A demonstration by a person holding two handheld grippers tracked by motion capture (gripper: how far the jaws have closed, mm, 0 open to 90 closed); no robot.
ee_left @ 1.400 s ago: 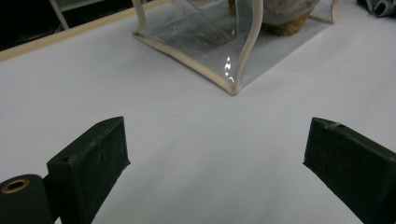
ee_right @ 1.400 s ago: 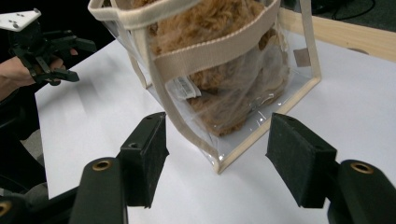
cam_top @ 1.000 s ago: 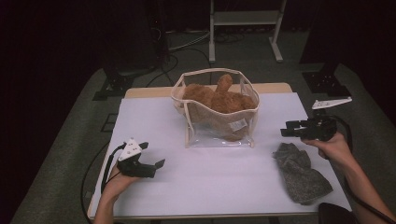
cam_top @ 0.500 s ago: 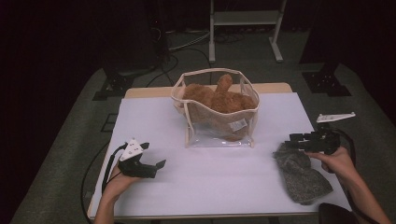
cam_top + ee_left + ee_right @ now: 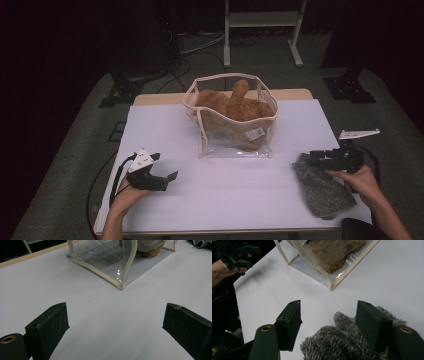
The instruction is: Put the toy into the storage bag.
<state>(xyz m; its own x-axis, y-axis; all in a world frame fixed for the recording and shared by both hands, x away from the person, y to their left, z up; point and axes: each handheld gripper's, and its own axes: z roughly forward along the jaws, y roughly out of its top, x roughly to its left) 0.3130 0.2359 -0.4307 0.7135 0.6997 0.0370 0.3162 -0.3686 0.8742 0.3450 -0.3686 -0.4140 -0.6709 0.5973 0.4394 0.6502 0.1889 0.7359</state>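
Two fingers of the right gripper [image 5: 325, 325] stand apart over the grey plush [image 5: 322, 187] on the tabletop's [image 5: 230, 185] near right; closing now may pinch only fur, which slips free.

My left tongs [image 5: 165, 179] were black with a grey three-cornered plate on top and a black cable. My right tongs [image 5: 329, 322] had black blocky jaws with small brass rings.

a crumpled grey fuzzy cloth [image 5: 321, 187] lies flat on the white table's right front.
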